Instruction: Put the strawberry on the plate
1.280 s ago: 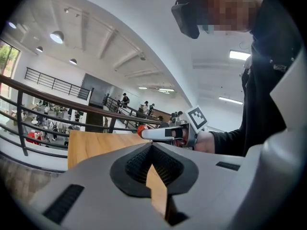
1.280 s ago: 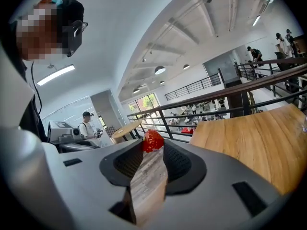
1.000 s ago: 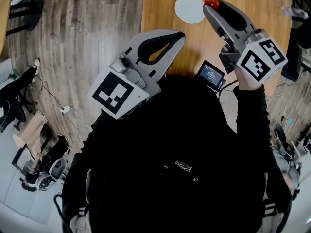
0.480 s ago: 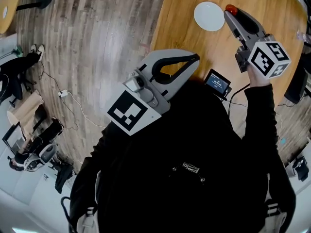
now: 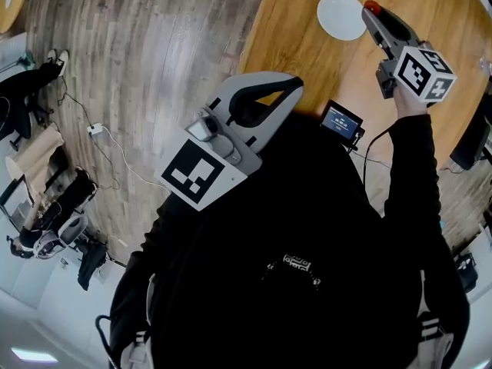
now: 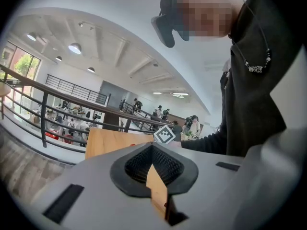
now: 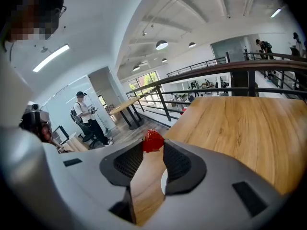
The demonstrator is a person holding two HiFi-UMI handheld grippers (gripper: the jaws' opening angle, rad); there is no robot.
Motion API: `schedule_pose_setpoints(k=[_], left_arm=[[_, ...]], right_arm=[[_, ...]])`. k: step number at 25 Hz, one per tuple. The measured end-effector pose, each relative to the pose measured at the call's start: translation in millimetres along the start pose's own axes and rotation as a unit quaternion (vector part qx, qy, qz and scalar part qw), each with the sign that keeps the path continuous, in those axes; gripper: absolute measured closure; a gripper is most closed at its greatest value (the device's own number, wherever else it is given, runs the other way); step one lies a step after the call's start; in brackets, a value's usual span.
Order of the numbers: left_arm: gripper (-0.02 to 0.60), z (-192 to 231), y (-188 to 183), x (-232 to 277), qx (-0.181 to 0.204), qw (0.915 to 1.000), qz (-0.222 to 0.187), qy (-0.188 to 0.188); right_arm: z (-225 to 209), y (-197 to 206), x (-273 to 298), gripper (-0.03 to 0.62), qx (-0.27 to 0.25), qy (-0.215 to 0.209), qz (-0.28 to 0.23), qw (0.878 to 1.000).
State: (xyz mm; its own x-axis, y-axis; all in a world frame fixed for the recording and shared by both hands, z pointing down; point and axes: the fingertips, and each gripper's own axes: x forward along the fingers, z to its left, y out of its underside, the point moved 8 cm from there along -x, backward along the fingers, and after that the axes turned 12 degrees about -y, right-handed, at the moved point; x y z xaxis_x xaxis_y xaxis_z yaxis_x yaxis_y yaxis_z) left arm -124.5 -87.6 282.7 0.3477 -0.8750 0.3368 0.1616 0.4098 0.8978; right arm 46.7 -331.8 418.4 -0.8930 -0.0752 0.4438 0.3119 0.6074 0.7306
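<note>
A red strawberry (image 5: pixel 372 7) (image 7: pixel 153 141) is pinched between the tips of my right gripper (image 5: pixel 373 12) (image 7: pixel 153 145), which is shut on it. It hangs above the wooden table (image 5: pixel 307 44) at the right edge of the white plate (image 5: pixel 341 15). In the right gripper view, a sliver of the plate (image 7: pixel 163 182) shows low between the jaws. My left gripper (image 5: pixel 294 84) (image 6: pixel 152 146) is held close to my chest over the table's near-left corner. Its tips meet and nothing is in them.
A small device with a lit screen (image 5: pixel 341 121) and a cable sits at the table's near edge by my chest. The table edge (image 5: pixel 250 48) runs down the left, with plank floor (image 5: pixel 154 68) beyond. Railings and distant people show in both gripper views.
My right arm has stretched farther out over the table, with the strawberry still beside the plate's right edge. The head view has swung, and the left gripper has stayed near my chest.
</note>
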Motion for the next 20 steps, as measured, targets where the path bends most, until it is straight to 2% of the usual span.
schedule_pose_setpoints(k=[3,6,10,14,20], left_arm=[[0.581,-2.0,7.1,0.8,0.035,0.9992,0.018,-0.007],[0.581,-0.4,15.3,2.6,0.005,0.9997,0.022,-0.004],[0.581,-0.3,22.1,-0.6,0.013,0.9993,0.035,0.008],[0.581,11.9,21.2,6.0,-0.004,0.9992,0.040,0.008],[0.581,16.5,14.0,-8.4,-0.013,0.9992,0.039,-0.001]], right_arm=[[-5.1,6.2,-0.5,0.451,0.003,0.006,0.008,1.000],[-14.0,16.6,4.6,0.451,0.009,0.013,0.013,1.000],[-26.1,37.9,13.3,0.451,0.018,0.030,0.031,0.999],[-53.0,52.8,24.3,0.451,0.038,0.059,0.051,0.996],[-58.9,68.5,37.8,0.451,0.040,0.072,0.083,0.993]])
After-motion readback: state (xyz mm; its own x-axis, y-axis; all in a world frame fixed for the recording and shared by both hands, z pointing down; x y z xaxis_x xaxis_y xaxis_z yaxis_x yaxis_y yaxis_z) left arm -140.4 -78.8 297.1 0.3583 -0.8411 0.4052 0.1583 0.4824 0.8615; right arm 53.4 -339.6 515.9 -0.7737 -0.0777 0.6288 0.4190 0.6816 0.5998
